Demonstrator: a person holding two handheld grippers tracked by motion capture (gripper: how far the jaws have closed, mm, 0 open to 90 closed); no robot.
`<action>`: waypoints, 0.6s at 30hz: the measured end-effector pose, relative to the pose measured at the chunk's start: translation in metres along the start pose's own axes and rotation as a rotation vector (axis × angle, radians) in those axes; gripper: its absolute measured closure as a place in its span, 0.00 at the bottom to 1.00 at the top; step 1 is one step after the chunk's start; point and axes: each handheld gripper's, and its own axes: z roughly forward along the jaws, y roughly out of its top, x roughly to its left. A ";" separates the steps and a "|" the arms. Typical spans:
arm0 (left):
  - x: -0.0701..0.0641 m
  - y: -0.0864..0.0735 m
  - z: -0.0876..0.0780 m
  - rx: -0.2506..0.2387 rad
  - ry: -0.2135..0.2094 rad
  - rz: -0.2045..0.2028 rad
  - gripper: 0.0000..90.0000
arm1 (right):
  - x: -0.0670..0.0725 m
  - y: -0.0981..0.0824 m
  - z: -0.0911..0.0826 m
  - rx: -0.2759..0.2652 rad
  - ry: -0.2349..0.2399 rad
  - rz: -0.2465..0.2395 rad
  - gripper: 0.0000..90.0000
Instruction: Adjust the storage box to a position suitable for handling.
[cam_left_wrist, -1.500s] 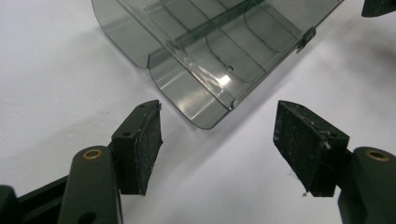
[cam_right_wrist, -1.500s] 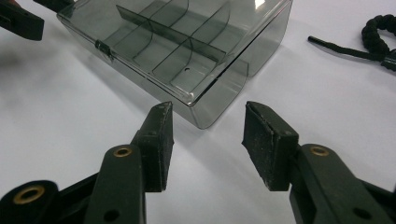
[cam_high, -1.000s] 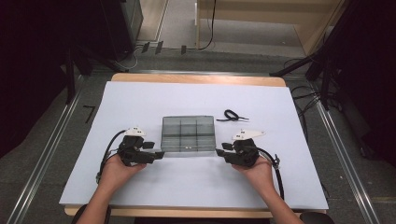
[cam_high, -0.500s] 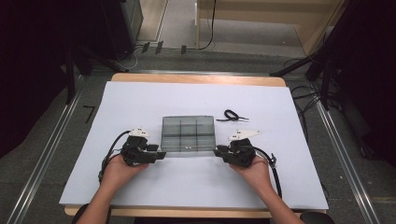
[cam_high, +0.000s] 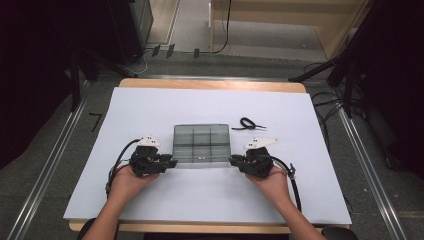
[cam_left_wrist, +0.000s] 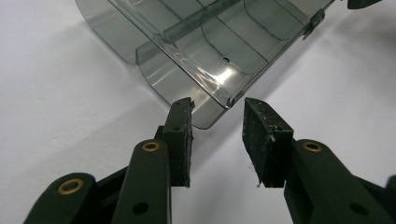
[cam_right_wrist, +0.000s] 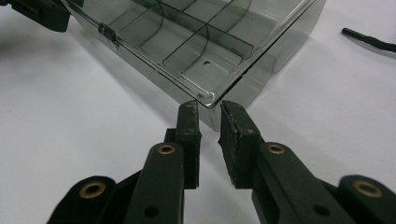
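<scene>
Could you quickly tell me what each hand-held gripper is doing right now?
Left hand-held gripper: shut on the near corner of the smoky compartment box.
Right hand-held gripper: shut on the box's other near corner.

High overview, two close tool views sharing the box (cam_high: 202, 144)

Left gripper (cam_high: 172, 162), right gripper (cam_high: 233, 160): fingers just closed, pointing inward.

Both grippers, left gripper (cam_high: 172, 162) and right gripper (cam_high: 232, 160), showing black jaws, brass rivets, white top plates, trailing black cables.
</scene>
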 end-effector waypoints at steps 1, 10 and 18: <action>0.000 0.000 0.000 0.000 0.000 0.000 0.71 | 0.000 0.000 0.000 -0.002 0.001 0.002 0.88; -0.002 0.002 -0.002 -0.014 0.014 0.001 0.72 | 0.002 0.001 -0.001 -0.003 -0.018 -0.009 0.88; -0.004 0.003 -0.005 -0.020 0.026 0.005 0.73 | 0.003 0.001 0.000 -0.009 -0.021 -0.008 0.88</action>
